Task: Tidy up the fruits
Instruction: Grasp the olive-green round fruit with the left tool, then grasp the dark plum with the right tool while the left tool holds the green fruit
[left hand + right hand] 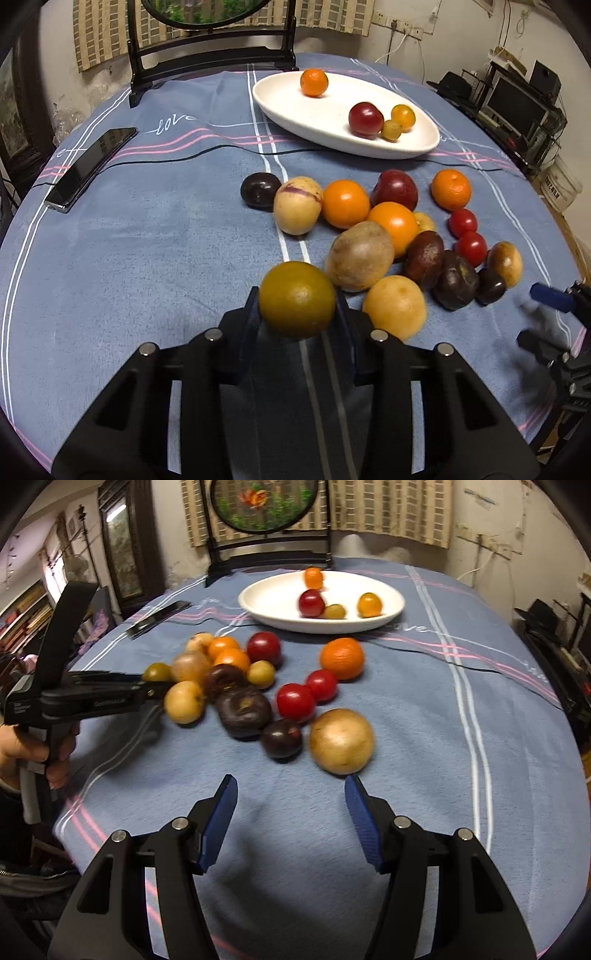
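Left gripper (297, 306) clamps a greenish-yellow fruit (296, 299) near the loose pile (395, 229), well short of the white plate (288, 101); right gripper (291, 801) gapes empty; four fruits plated, most remaining.

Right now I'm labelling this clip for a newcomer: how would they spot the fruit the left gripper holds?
On the blue striped tablecloth, find the loose fruit pile in front of the white oval plate. At its near edge, the left gripper clamps a round olive-green fruit. It alone is greenish and gripped; the neighbours are tan, orange or dark purple.
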Tool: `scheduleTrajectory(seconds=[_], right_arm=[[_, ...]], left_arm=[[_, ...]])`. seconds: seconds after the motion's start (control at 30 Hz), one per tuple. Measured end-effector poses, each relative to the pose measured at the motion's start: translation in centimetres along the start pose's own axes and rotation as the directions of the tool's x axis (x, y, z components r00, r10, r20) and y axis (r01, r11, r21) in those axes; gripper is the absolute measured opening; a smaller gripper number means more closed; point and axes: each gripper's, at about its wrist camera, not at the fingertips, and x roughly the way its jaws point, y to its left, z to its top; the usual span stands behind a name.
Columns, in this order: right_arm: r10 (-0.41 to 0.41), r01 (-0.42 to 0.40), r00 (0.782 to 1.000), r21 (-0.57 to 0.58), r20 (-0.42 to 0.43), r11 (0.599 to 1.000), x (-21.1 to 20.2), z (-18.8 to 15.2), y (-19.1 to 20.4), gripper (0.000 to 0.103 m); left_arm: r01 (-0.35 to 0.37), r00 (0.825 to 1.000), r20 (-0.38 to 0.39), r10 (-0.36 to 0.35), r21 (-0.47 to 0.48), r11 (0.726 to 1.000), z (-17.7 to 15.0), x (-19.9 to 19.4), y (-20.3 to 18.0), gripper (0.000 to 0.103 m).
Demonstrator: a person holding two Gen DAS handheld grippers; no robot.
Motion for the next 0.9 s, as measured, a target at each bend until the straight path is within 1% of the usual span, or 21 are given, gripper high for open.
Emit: scheduleTrajectory(seconds=[0.1, 0.2, 0.27, 0.3, 0.4, 0.5, 0.6, 0.67, 0.8, 0.9], right_arm=[[0.037, -0.037, 0.999, -0.020, -0.007, 0.999, 0.1, 0.0, 0.7, 0.061], [0.044, -0.046, 0.998, -0.034, -0.035, 0.998, 1.0, 0.0, 1.5, 0.061], [0.039, -0.041, 0.998, -0.030, -0.058, 0.999, 1.9, 0.2, 1.8, 0.052], [0.031, -0.033, 0.997, -0.028, -0.065, 0.999, 2.3, 0.4, 1.8, 0.046], [-0.002, 0.001, 0.997, -0.013, -0.072, 1.000, 3.3, 1.1, 1.6, 0.040], [-0.034, 0.035, 0.997, 0.007, -0.071, 0.999, 3.9, 1.8, 1.1, 0.039], [-0.052, 0.052, 0.996, 0.003, -0.073, 0.999, 4.4, 2.3, 1.1, 0.038], [-0.066, 0.066, 0.995, -0.001, -0.073, 0.998, 4.6, 2.6, 1.1, 0.036], [-0.072, 0.072, 0.995, -0.001, -0.063, 0.997, 4.9, 3.2, 1.1, 0.032], [-0.056, 0.056, 0.997, 0.005, -0.055, 0.998, 4.6, 3.0, 1.0, 0.031]], left_arm=[[-0.008, 1.000, 0.008, 0.008, -0.017, 1.000, -0.2, -0.6, 0.5, 0.038], [-0.011, 1.000, 0.006, 0.011, -0.033, 0.999, -0.5, -0.8, 1.1, 0.038], [-0.006, 1.000, 0.001, 0.006, -0.039, 0.999, -0.7, -0.9, 1.2, 0.038], [-0.002, 1.000, -0.001, 0.002, -0.038, 0.999, -0.9, -0.9, 1.2, 0.038], [0.004, 1.000, -0.004, -0.004, -0.034, 0.999, -1.2, -0.9, 1.1, 0.038], [0.009, 1.000, -0.006, -0.009, -0.032, 0.999, -1.3, -0.9, 1.0, 0.038], [0.008, 1.000, -0.013, -0.008, -0.036, 0.999, -1.3, -0.8, 1.0, 0.038], [0.010, 1.000, -0.016, -0.010, -0.035, 0.999, -1.4, -0.7, 1.0, 0.038], [0.011, 1.000, -0.018, -0.012, -0.033, 0.999, -1.4, -0.7, 0.9, 0.038], [0.011, 1.000, -0.015, -0.011, -0.034, 0.999, -1.4, -0.9, 0.9, 0.038]])
